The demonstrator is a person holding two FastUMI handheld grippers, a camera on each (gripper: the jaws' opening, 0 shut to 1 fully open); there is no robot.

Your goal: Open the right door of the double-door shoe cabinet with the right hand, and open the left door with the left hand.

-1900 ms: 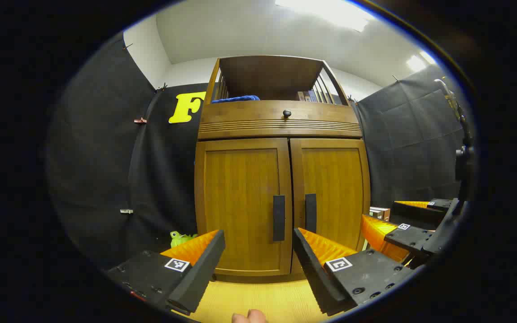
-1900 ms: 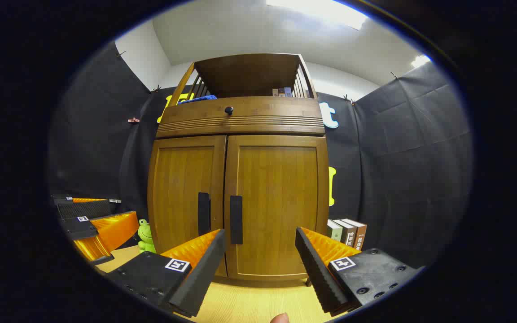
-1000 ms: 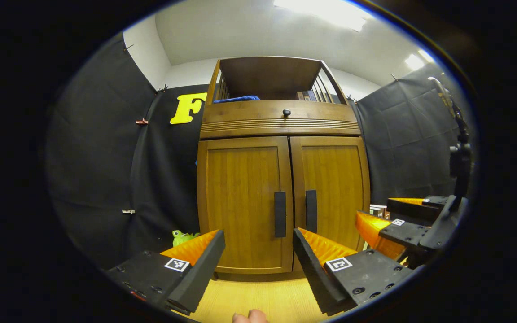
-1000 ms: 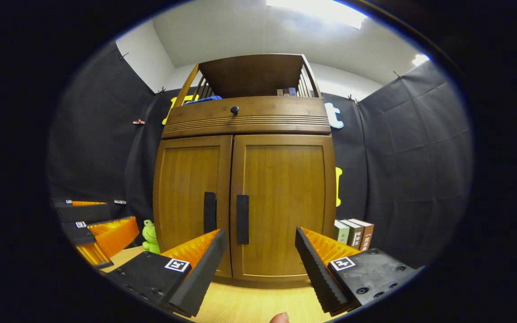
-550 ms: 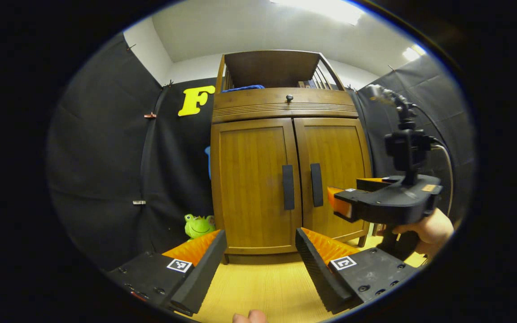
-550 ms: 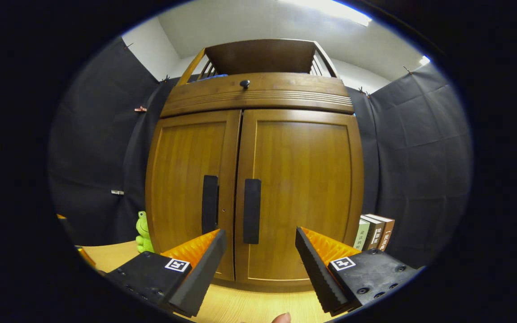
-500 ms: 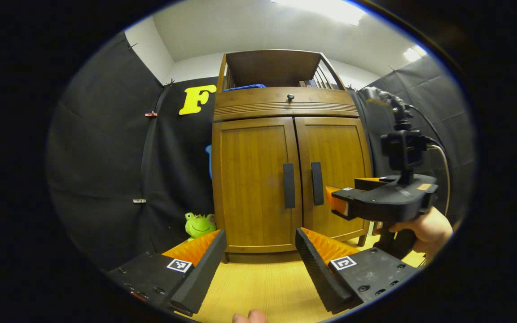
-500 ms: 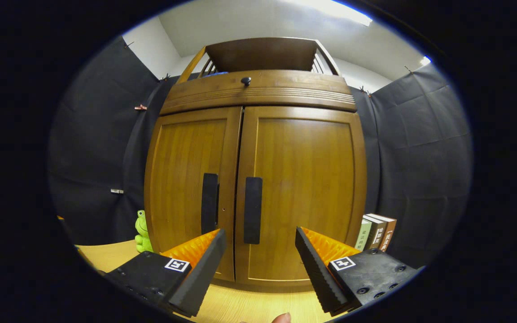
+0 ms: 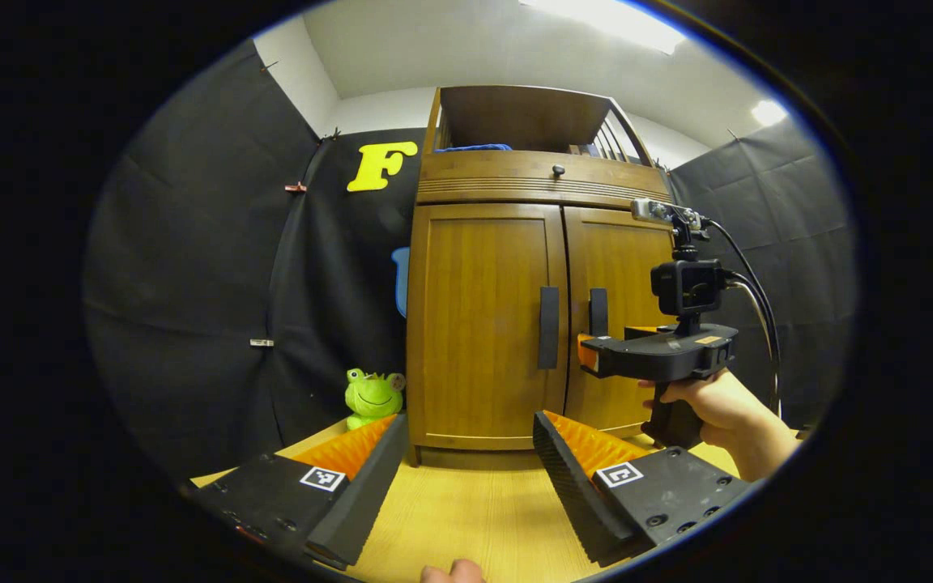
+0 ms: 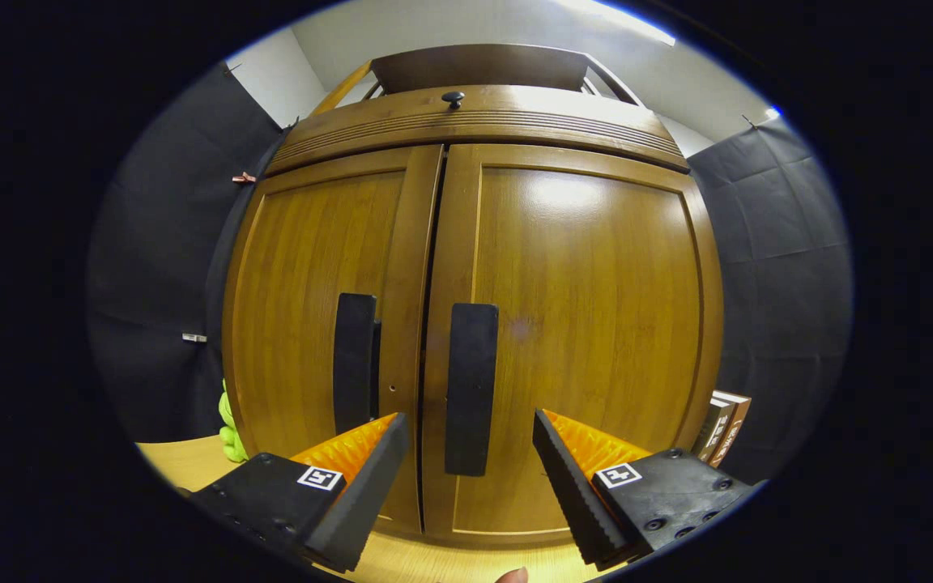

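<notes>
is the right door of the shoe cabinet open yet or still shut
Shut. The right door sits flush beside the left door, and the open right tongs straddle its handle without gripping.

My view: brown wood-grain cabinet, black handles, green frog toy, pale wood floor.

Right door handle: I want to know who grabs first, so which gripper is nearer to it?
Right. The right gripper is open, close in front of the right door handle, not touching. The left gripper hangs well back over the floor.
</notes>
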